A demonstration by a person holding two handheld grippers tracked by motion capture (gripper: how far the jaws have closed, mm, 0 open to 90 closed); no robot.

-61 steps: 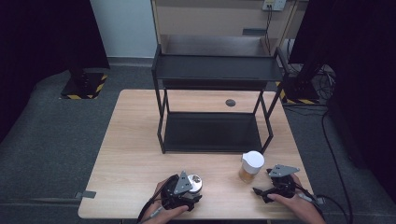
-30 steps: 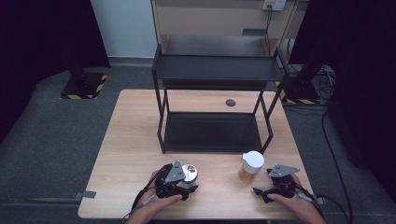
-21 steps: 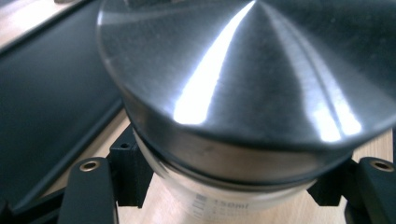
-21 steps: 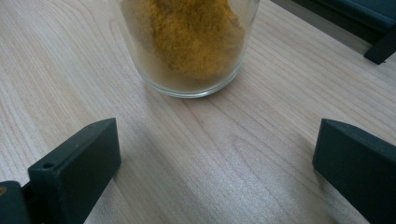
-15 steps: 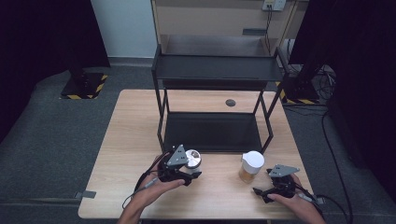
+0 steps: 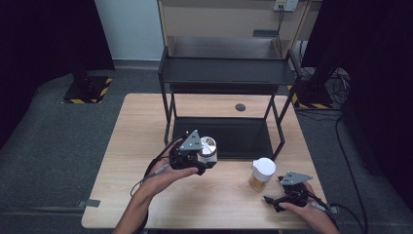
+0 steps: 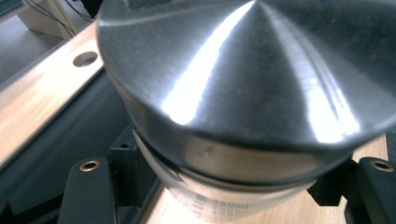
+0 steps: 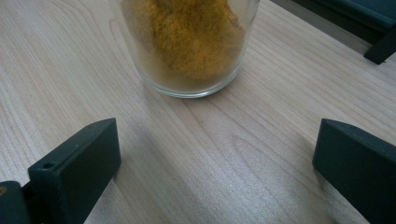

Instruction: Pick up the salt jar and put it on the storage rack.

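Above the bench [image 6: 146, 141] my left tongs [image 6: 207, 157] pinch a steel-lidded jar [image 6: 208, 146], probably glass; right tongs [image 6: 271, 200] spread, empty.

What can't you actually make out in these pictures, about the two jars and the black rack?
- Metal-lidded jar, left gripper view: contents hidden by its own lid; printed marking cut off at the bottom edge.
- Same jar, high view: body covered by the left gripper.
- Jar of yellow powder, right gripper view: top cut off by the frame.
- Rack, high view: upper shelf hides part of the lower shelf.
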